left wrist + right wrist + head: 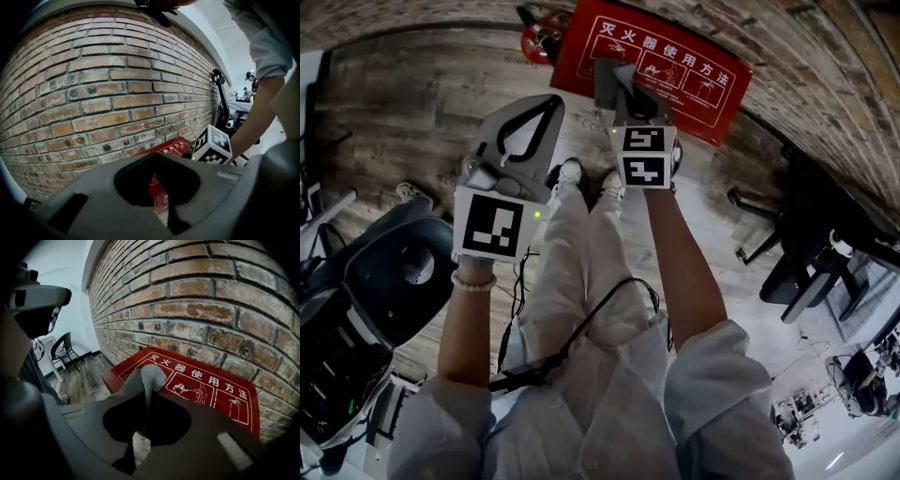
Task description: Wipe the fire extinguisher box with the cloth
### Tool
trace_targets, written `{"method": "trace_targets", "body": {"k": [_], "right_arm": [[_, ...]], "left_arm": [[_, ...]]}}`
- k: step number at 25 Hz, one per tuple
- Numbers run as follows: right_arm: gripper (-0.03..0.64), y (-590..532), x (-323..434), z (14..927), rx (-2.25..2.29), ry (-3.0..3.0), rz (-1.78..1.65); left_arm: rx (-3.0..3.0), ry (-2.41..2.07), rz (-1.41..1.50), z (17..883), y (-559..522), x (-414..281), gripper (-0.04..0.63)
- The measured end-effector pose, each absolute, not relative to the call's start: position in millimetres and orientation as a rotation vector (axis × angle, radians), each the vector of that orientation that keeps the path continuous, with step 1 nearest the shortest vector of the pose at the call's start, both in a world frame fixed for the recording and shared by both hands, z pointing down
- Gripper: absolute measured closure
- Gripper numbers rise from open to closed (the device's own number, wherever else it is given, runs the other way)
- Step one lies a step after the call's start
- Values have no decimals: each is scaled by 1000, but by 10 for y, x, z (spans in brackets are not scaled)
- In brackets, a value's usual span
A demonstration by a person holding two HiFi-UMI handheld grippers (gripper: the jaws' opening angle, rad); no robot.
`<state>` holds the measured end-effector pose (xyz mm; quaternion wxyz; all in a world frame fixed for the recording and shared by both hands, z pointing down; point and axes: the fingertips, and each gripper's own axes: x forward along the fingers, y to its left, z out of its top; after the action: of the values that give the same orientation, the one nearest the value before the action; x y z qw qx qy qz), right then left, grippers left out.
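Grey cloth (147,378) is sitting clamped in the right gripper (140,420), a fold poking past the tips; the left gripper (166,208) is hanging to one side, jaws pressed together on nothing; the red fire extinguisher box (206,390) is resting low against the brick wall (117,93), ahead of both. Judging by this, the approach is under way and no wiping is happening yet; next, the cloth is needing to drop onto the box's printed face and sweep across.
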<state>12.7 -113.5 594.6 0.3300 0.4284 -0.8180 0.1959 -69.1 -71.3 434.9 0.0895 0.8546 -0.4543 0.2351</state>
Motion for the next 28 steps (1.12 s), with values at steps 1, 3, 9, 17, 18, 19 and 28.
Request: {"method": "trace_targets", "body": {"k": [1, 3, 9, 17, 18, 19, 28], "right_arm": [[591, -1130, 166, 5945, 1127, -2137, 516], [591, -1119, 251, 5946, 1140, -2130, 524], [591, -1075, 476, 5941, 1155, -2115, 523], [591, -1019, 780, 5953, 1190, -2090, 526], [591, -1012, 822, 5951, 1195, -2085, 526], [591, -1007, 865, 5949, 1201, -2080, 526], [591, -965, 1249, 5929, 1241, -2044, 518]], "left_arm": [[2545, -1347, 699, 4345, -716, -663, 597], [2552, -1339, 703, 4340, -720, -609, 597], [2572, -1312, 711, 4317, -719, -441, 598], [2602, -1279, 713, 4313, -716, -227, 598], [2606, -1273, 714, 4309, -715, -200, 598], [2610, -1267, 715, 4305, -715, -173, 597], [2636, -1225, 727, 4279, -693, 39, 598]]}}
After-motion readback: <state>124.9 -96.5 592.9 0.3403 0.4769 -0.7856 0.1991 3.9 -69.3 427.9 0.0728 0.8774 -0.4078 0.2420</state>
